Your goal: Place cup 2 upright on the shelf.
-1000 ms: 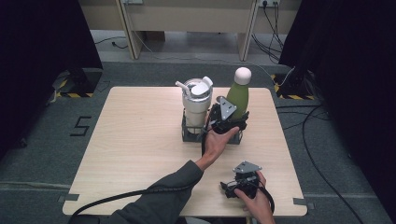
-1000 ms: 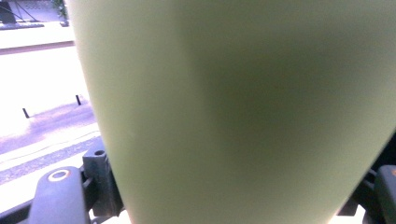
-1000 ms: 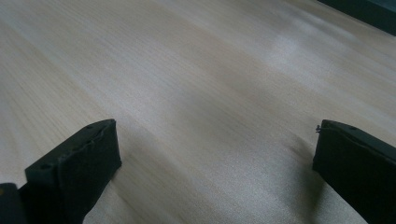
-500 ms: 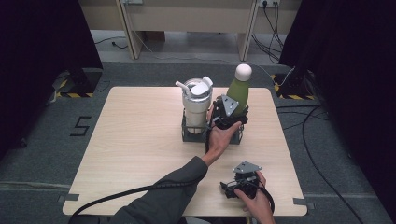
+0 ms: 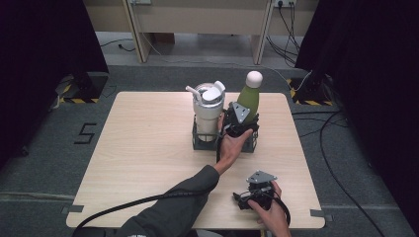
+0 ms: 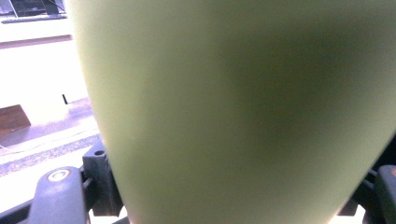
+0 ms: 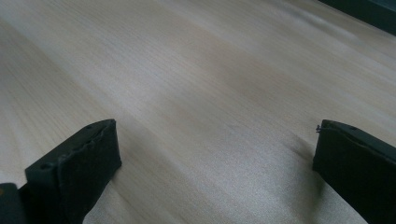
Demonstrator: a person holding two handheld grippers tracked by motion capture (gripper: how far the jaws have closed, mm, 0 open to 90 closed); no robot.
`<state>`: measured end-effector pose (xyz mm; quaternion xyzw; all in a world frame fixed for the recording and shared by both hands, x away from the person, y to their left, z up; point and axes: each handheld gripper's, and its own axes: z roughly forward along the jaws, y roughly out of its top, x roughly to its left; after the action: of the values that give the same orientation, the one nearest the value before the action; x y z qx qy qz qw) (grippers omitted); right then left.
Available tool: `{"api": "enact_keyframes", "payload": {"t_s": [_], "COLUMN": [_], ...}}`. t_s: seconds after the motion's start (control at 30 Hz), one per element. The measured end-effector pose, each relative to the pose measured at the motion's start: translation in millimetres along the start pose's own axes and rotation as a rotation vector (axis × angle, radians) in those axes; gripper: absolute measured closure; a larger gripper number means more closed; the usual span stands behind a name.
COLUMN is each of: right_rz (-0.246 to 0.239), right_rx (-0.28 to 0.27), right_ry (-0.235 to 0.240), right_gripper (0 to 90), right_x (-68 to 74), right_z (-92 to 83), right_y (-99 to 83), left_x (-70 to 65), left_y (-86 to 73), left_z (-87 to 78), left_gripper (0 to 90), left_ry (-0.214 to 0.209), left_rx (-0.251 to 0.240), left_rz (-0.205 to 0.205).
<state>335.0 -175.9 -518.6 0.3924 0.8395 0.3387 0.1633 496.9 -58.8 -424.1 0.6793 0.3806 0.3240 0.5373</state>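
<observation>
Left gripper [image 5: 239, 120] up against green bottle [image 5: 248, 102], at the bottle's 7 o'clock in high view. Bottle upright in the right compartment of black rack [image 5: 253, 143], just past table [image 5: 138, 143] centre toward 1 o'clock. White cap [image 5: 254, 77] on top, clear of the gripper. Left gripper view: green bottle wall [image 6: 233, 112] right up against the camera, blurred; black parts low at 7 o'clock and 5 o'clock on either side of it. Jaws on either side of the bottle body; whether clamped tight or merely around it, cannot tell. Left hand [image 5: 232, 148] behind the gripper, at the rack's near edge.

White tumbler [image 5: 206, 111] with lid and straw in the rack's left compartment, at 9 o'clock from the bottle, just beside it.

Right gripper [image 5: 257, 195] low on the table near the front edge, at 5 o'clock from the rack, well apart from the bottle. Right gripper view: jaws wide apart, bare wood between, nothing held.
</observation>
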Motion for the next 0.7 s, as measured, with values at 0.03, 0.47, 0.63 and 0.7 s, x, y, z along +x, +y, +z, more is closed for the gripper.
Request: {"api": "enact_keyframes", "payload": {"t_s": [0.03,0.47,0.63,0.7], "right_rz": [0.0,0.0,-0.002,-0.001], "right_rx": [0.0,0.0,0.0,0.0], "right_ry": [0.0,0.0,0.002,0.002], "right_gripper": [0.9,1.0,0.9,1.0], "right_x": [0.0,0.0,0.1,0.1], "right_z": [0.0,0.0,0.0,0.0], "right_y": [0.0,0.0,0.0,0.0], "left_x": [-0.1,-0.3,-1.9,-2.3], "left_y": [-0.7,-7.6,-9.4,-10.7], "left_z": [0.4,5.8,6.8,7.6], "left_gripper": [20.3,20.3,20.3,20.3], "left_ry": [0.001,0.015,0.02,0.035], "left_rx": [0.002,0.014,0.013,0.017], "left_rz": [0.006,-0.01,-0.003,-0.008]}}
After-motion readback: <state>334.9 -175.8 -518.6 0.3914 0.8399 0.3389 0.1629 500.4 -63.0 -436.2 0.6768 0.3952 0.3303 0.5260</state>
